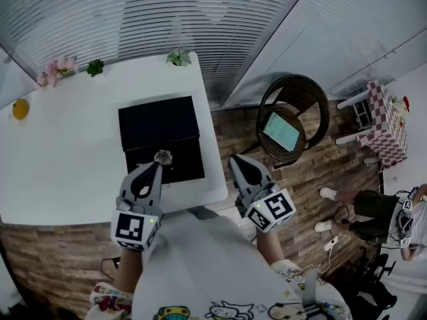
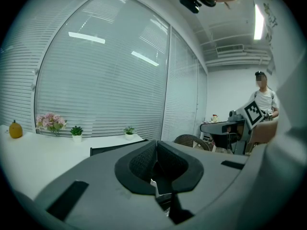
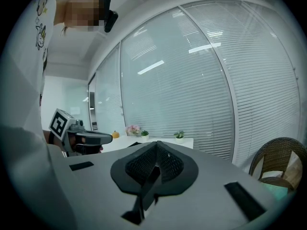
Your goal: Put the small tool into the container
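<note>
The white table (image 1: 60,159) lies under and all round the tool. The black container (image 1: 159,122) sits on it straight beyond the tool. It shows as two dark panels, the nearer one directly beneath the tool. I cannot tell which panel is tray and which is lid, and the dark surfaces show nothing inside.

The left gripper (image 1: 160,164) reaches in from the near edge with its jaws pressed together on the tool (image 1: 163,157), a small grey metal piece poking out at their tips. The right gripper (image 1: 237,161) hangs well to the tool's right, off the table's edge, jaws together with nothing between them.

The step in hand looks like the drop into the container. To do it well:

- Make sure the tool is over the open tray rather than a lid.
- Lower it close to the floor.
- Part the jaws gently so the light piece does not bounce or roll out.
- Keep the right gripper clear.
</note>
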`<state>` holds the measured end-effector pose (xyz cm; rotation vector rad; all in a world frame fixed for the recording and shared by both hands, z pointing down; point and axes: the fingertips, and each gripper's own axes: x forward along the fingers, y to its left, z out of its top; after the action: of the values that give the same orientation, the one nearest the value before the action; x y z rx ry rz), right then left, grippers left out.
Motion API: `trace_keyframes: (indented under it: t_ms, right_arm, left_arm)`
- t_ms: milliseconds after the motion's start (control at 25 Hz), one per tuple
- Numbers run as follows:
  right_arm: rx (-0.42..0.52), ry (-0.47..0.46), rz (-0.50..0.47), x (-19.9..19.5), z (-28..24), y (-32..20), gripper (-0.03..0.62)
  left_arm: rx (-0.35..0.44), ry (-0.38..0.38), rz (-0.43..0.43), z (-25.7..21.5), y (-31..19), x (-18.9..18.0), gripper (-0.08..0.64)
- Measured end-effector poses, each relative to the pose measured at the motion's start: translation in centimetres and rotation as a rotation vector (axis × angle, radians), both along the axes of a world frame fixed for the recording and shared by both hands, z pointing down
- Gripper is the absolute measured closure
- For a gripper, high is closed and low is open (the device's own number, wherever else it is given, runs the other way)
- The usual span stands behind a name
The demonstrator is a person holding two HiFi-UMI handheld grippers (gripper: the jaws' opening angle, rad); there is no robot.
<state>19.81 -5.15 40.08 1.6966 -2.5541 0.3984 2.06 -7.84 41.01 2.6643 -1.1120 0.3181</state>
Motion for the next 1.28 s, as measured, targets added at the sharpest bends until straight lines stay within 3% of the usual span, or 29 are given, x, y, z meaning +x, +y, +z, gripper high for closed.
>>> trace_keyframes:
  t_ms: [1280]
  right_arm:
    - [-0.008,0.011,0.03,0.05,0.18,-0.28,0.594]
  left_arm:
    - [0.025,-0.005,0.009,-0.38,-0.3,-0.33,0.551]
